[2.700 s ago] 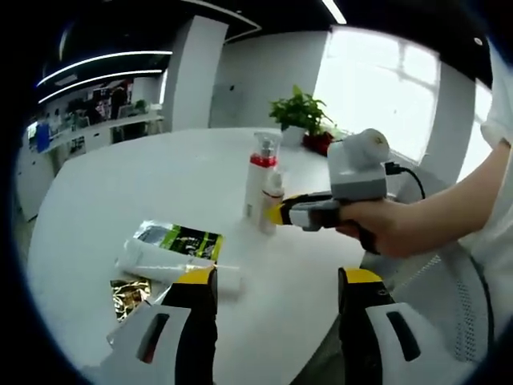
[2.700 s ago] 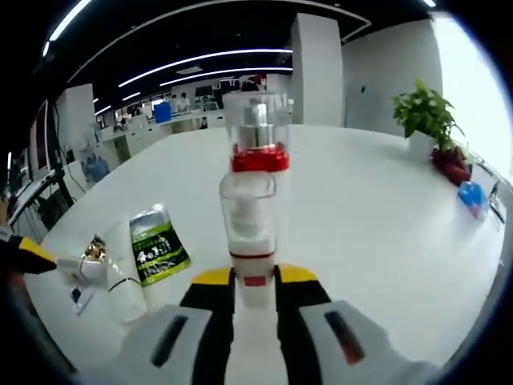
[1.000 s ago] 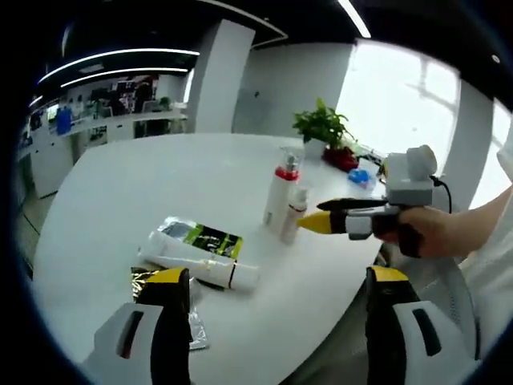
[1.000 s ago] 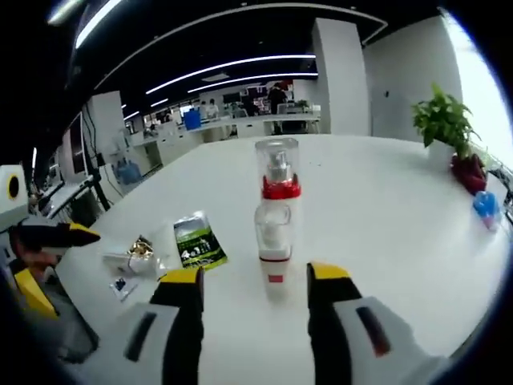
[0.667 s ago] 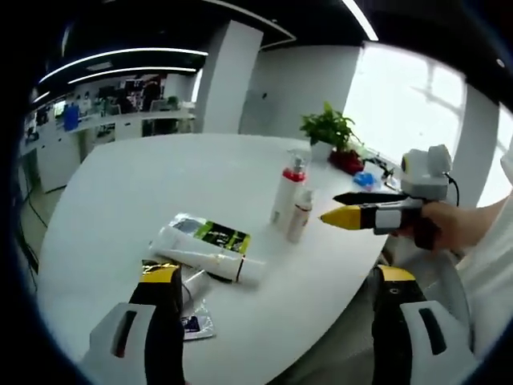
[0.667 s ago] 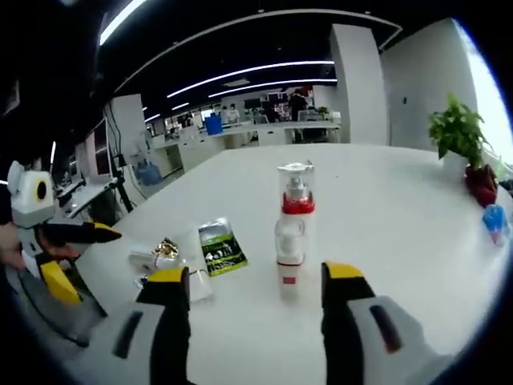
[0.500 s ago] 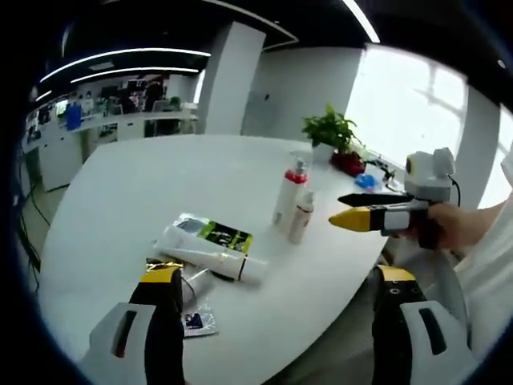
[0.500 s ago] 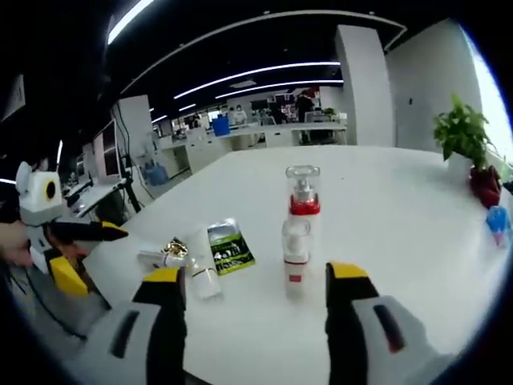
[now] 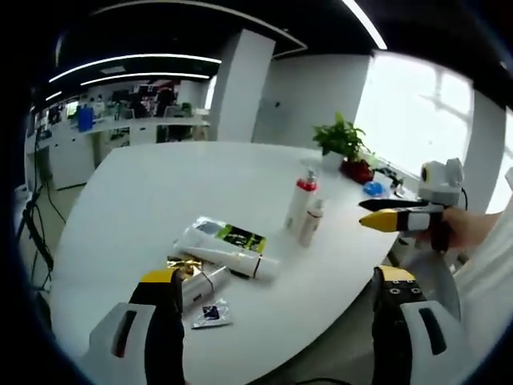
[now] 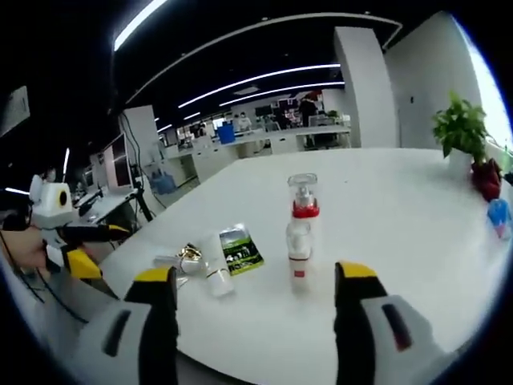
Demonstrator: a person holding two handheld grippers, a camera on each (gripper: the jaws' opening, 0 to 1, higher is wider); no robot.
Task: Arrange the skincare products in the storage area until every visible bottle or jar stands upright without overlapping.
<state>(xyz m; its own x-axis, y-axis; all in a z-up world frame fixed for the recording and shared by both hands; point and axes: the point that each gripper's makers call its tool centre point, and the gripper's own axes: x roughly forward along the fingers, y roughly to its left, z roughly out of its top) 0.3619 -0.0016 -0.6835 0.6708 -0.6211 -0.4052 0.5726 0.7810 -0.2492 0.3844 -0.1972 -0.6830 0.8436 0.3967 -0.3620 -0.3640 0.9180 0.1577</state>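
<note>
Two bottles (image 10: 298,233) stand upright on the counter (image 10: 417,208); the tube (image 9: 228,255) lies flat, left to do. Both grippers (image 9: 272,281) (image 10: 256,277) apart, empty.

Both grippers (image 9: 272,281) (image 10: 256,277) wide apart — empty

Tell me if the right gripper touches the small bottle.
Apart. The right gripper view shows the right gripper open, with bare table between its jaws and the small bottle.

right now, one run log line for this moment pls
left gripper: open, empty | right gripper: open, empty | red-collared pump bottle: upright | small bottle: upright | white tube: lying on table | task: unfinished
</note>
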